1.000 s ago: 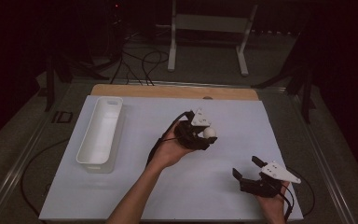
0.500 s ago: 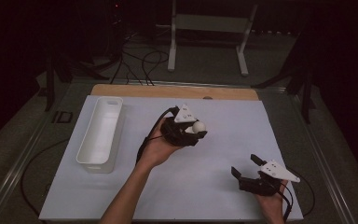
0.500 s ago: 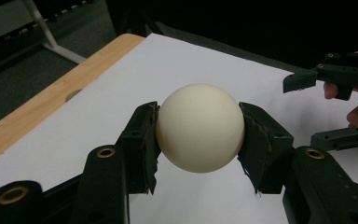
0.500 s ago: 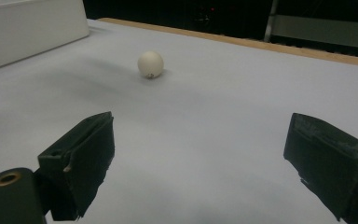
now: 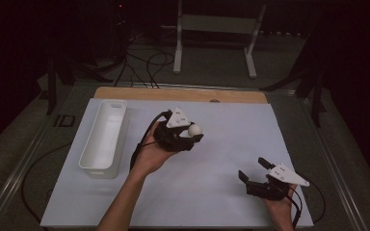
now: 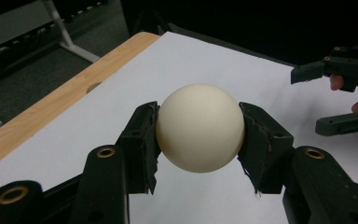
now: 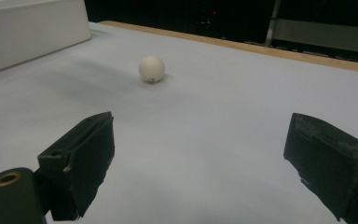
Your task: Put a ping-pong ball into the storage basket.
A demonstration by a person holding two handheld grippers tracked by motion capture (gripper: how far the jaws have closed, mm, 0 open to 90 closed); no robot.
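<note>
A cream-white ball [image 6: 199, 126] is clamped between the two black pads of my left gripper [image 6: 198, 140], one pad on each side. From above, the left gripper [image 5: 192, 132] is held over the middle of the white sheet with the ball [image 5: 194, 129] at its tip, pointing right. My right gripper [image 5: 252, 168] rests near the front right of the sheet, open with nothing between its jaws. In the right gripper view its jaws [image 7: 200, 149] stand wide apart, and a white ball [image 7: 151, 69] lies on the sheet farther ahead. I cannot tell whether that is a second ball.
A long white tray [image 5: 103, 137] lies on the left part of the white sheet [image 5: 231, 139]. A wooden strip [image 5: 183, 94] borders the far edge. Beyond the table are a white stand [image 5: 212, 29] and cables on a dark floor.
My left hand has carried the ball leftward, toward the tray, and a little higher. The right gripper has stayed where it was, still open.
</note>
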